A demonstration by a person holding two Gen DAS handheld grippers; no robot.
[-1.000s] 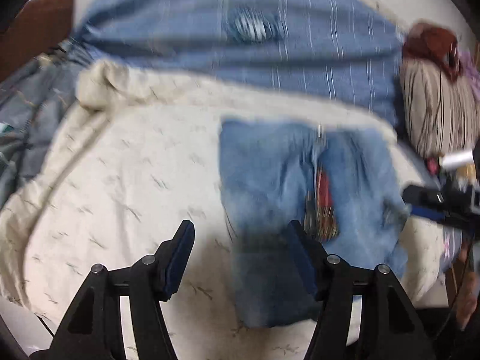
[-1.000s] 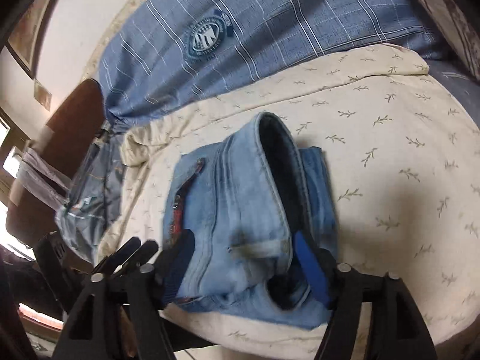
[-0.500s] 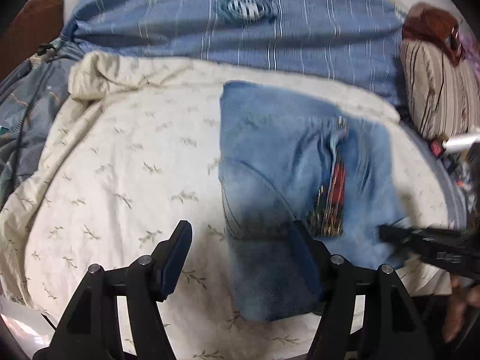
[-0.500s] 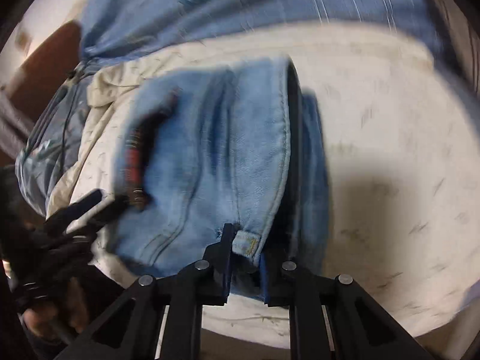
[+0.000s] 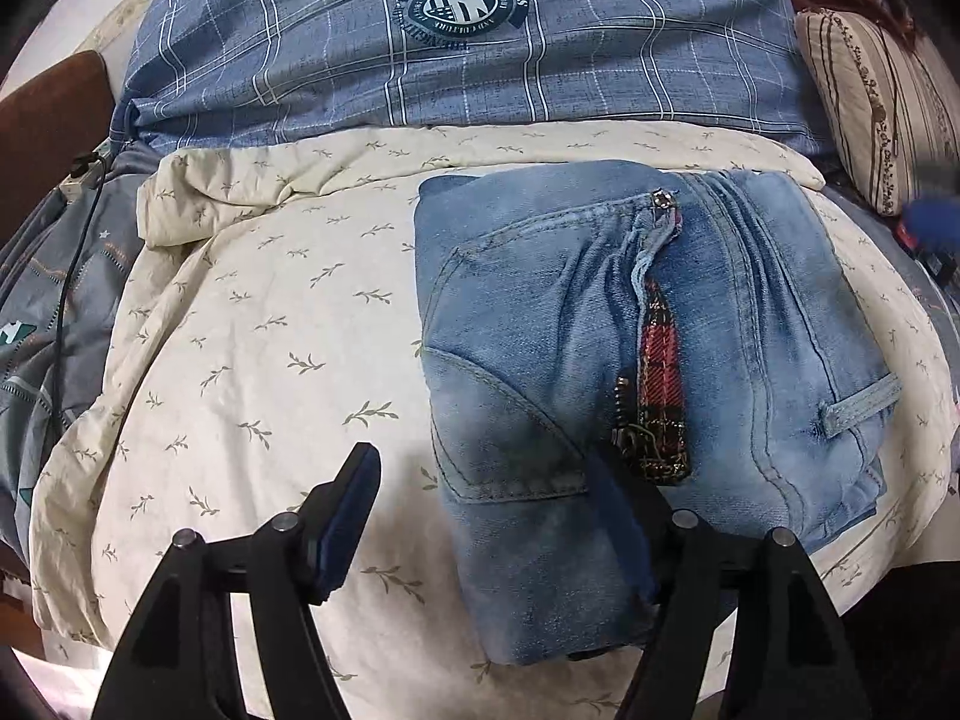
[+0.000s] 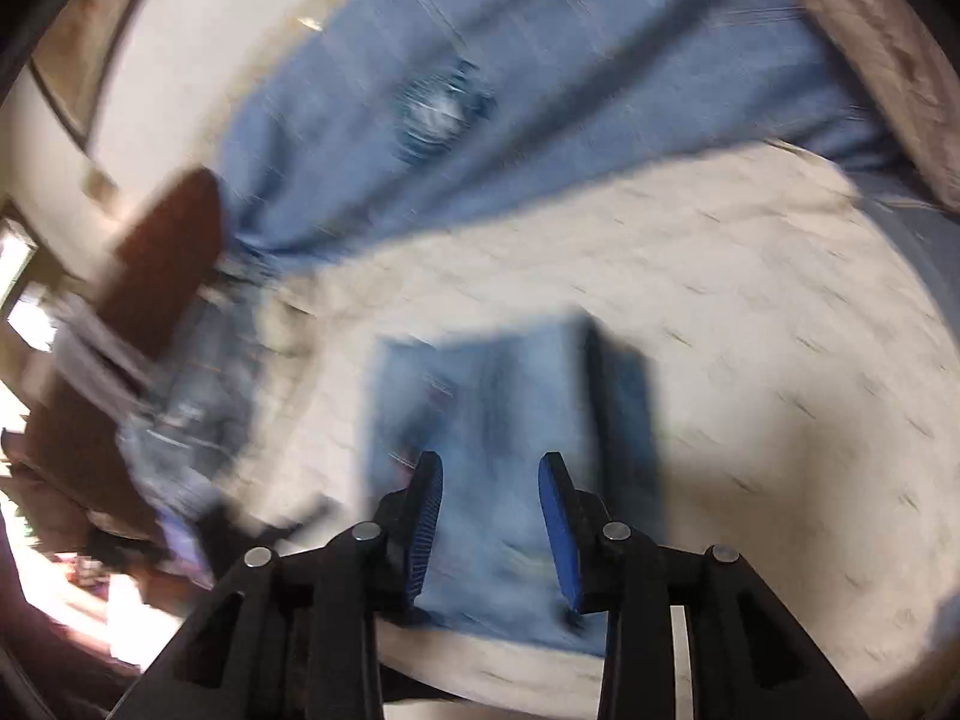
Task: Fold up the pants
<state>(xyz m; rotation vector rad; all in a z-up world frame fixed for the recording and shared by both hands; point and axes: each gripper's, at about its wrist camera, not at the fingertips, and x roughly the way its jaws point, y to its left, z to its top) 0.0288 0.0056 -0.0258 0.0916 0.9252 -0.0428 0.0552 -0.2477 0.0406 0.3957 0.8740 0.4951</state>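
Note:
A pair of light blue jeans [image 5: 540,330] lies folded into a thick packet on a cream leaf-print sheet [image 5: 270,330], with a red plaid lining showing at the fly. My left gripper [image 5: 489,510] is low over the packet's near corner. Its jaws are opening, the corner lies between them, and the left pad [image 5: 354,516] stands clear of the cloth. The right wrist view is blurred. In it my right gripper [image 6: 491,492] hangs above the jeans [image 6: 510,396] with its jaws opening and nothing between them.
A blue plaid duvet [image 5: 480,60] with a round badge covers the far side of the bed. A striped pillow [image 5: 870,108] lies at the far right. At the left are a brown headboard [image 5: 42,120], a grey quilt and a black cable [image 5: 72,276].
The right gripper was shut on the jeans' waistband edge half a second ago. It has since let go and lifted away. The left gripper has shifted closer to the packet's near corner.

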